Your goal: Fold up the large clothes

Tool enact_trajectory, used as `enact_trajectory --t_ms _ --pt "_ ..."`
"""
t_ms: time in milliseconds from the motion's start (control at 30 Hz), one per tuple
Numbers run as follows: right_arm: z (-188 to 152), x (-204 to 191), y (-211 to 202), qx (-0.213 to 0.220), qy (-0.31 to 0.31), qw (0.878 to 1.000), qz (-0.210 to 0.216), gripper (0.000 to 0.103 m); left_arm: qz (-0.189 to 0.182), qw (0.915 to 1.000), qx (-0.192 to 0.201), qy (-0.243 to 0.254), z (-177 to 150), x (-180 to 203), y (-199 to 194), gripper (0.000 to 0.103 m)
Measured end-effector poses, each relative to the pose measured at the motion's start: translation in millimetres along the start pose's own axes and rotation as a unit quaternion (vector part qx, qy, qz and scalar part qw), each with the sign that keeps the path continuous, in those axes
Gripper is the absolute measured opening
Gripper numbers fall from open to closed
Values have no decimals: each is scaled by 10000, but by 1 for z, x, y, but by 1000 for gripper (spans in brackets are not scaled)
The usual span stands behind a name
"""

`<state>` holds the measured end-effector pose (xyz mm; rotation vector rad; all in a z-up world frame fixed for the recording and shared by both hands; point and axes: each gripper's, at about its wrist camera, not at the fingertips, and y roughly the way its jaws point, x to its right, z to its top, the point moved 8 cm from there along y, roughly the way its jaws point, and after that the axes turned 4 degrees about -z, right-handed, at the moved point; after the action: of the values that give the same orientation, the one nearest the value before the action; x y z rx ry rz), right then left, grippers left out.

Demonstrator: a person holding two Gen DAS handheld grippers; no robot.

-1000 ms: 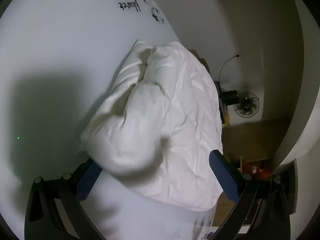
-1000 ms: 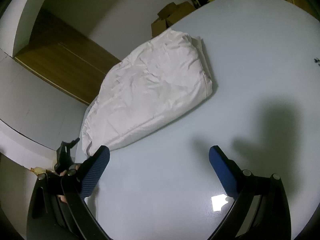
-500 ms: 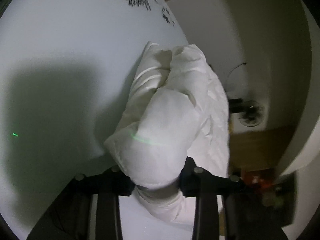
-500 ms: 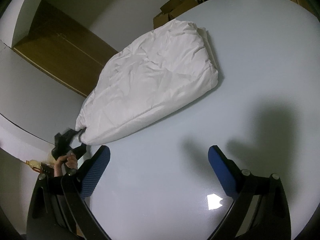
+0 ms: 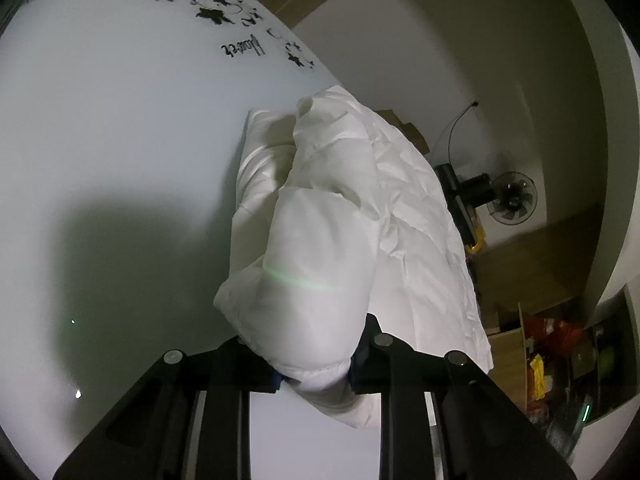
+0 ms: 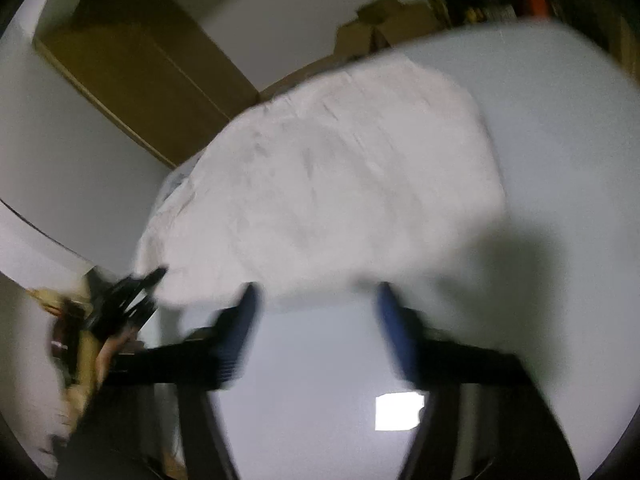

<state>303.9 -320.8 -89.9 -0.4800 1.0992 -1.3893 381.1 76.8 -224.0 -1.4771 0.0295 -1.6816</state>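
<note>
A large white padded garment (image 5: 400,208) lies bunched on the pale table (image 5: 100,120), near its right edge. My left gripper (image 5: 316,360) grips a puffy fold at the garment's near end; its jaws are still closing, and the cloth bulges out above them. The right wrist view is blurred. There the garment (image 6: 340,184) fills the middle, and my right gripper (image 6: 320,308) sits at its near edge with its blue fingers (image 6: 246,320) apart. Its jaws are closing, with the hem just at the tips and mostly bare table (image 6: 560,160) between them. The left gripper (image 6: 120,300) shows at the garment's left corner.
Black flower print and lettering (image 5: 244,48) mark the table's far end. Beyond the table edge stand a fan (image 5: 514,200), cardboard boxes (image 6: 384,20), a wooden cabinet (image 6: 132,60) and cluttered shelves (image 5: 560,352). A person's hand (image 6: 88,360) holds the left gripper.
The left gripper's jaws came together on the garment's puffy fold and raised it slightly. The right gripper swept in to the garment's near edge and its jaws narrowed.
</note>
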Motion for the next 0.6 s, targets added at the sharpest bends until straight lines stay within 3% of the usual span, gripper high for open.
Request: enact_trajectory --t_ms 67,133,200,333,433,533,600 --pt "48 -27 41 -170 -153 9996 -152 28 19 9999 -1 -141 3 -4 1 22" --pt "85 -46 78 -190 -236 9987 -416 18 38 9998 -30 -189 7 -5 7 23" --pt "121 -67 120 -174 -316 9967 -733 17 60 9997 -87 -237 12 -8 10 23" --pt "152 -86 196 -250 -118 9966 -774 17 118 9994 -195 -257 10 -18 12 28" --pt "133 -80 252 -1080 -318 9888 -984 16 99 9994 -179 -263 11 -20 14 28" --pt "122 -83 223 -1005 -710 9854 -1175 15 159 9992 -195 -310 12 -22 17 28" --pt "103 -81 175 -632 -614 9917 -932 15 165 9992 -190 -296 11 -21 15 28"
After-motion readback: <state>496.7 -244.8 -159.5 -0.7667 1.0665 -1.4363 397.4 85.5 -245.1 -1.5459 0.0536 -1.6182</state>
